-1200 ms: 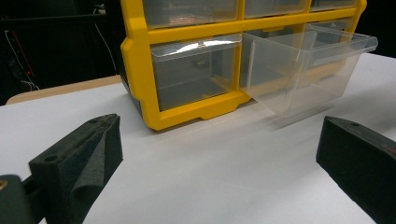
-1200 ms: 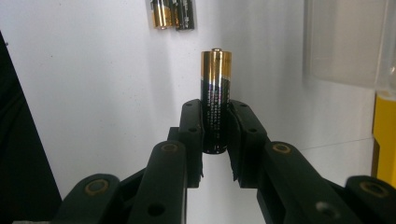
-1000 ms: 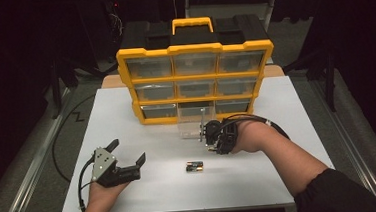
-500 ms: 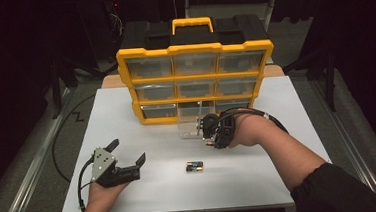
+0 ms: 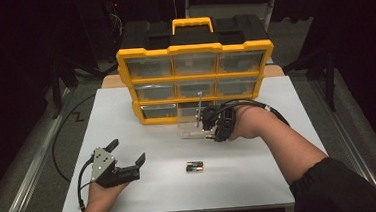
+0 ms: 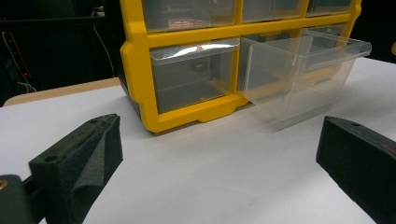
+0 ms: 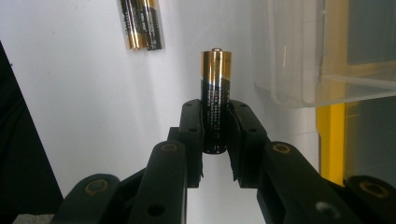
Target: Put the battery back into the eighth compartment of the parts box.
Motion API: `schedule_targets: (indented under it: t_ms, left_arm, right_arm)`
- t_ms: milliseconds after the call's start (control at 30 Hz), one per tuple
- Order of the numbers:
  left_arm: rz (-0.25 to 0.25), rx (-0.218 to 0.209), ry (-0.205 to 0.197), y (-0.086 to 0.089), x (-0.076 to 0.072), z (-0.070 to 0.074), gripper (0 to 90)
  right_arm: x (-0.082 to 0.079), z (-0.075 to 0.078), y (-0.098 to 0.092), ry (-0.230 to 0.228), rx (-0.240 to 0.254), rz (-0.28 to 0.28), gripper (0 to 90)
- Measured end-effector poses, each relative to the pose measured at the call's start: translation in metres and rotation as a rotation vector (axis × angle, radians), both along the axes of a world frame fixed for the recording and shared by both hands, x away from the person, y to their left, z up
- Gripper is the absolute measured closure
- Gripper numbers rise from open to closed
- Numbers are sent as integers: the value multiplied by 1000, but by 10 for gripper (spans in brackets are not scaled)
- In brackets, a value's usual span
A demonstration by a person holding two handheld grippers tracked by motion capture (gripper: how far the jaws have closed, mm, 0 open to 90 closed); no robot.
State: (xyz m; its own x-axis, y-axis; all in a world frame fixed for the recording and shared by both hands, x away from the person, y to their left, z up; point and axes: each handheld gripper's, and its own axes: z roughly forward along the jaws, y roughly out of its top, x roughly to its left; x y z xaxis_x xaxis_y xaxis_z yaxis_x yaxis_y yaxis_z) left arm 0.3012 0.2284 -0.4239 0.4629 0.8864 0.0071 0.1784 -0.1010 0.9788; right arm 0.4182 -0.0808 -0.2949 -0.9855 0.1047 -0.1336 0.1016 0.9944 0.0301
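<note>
My right gripper [image 7: 215,119] is shut on a black-and-gold AA battery [image 7: 215,88], which stands up from between its jaws. In the high view that right gripper [image 5: 211,127] hovers at the right end of a clear drawer [image 5: 189,123] pulled out of the bottom row of the yellow organizer [image 5: 194,50]. Two more batteries [image 5: 195,166] lie side by side on the white table, also the batteries [image 7: 141,23] in the right gripper view. My left gripper [image 5: 128,151] rests at the front left, open, with nothing between its jaws.
In the left gripper view the organizer [image 6: 140,60] and its pulled-out drawer [image 6: 303,79] stand ahead over bare white tabletop [image 6: 210,177]. The other drawers are pushed in. A black cable [image 5: 60,140] runs off the table's left side.
My right gripper has risen slightly with the battery, staying beside the pulled-out drawer. The left gripper and the two loose batteries have not moved.
</note>
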Motion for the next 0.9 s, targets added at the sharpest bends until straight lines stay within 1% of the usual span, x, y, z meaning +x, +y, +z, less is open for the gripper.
schedule_targets:
  t_ms: [100, 133, 300, 567, 733, 900]
  left_arm:
    - [0, -2, 0, 0, 0, 0, 14]
    - [0, -2, 1, 1, 0, 0, 14]
    - [0, -6, 0, 1, 0, 0, 14]
    - [0, -8, 2, 1, 0, 0, 14]
    - [0, -9, 2, 1, 0, 0, 14]
    - [-2, -8, 1, 1, 0, 0, 14]
  right_arm:
    - [2, 3, 1, -7, -2, -2, 789]
    - [4, 6, 2, 1, 1, -2, 789]
    - [10, 10, 2, -10, -2, -12, 789]
    - [18, 12, 4, -10, -2, -25, 789]
    - [23, 11, 6, -9, 5, -22, 789]
    - [28, 13, 9, -20, 2, -28, 789]
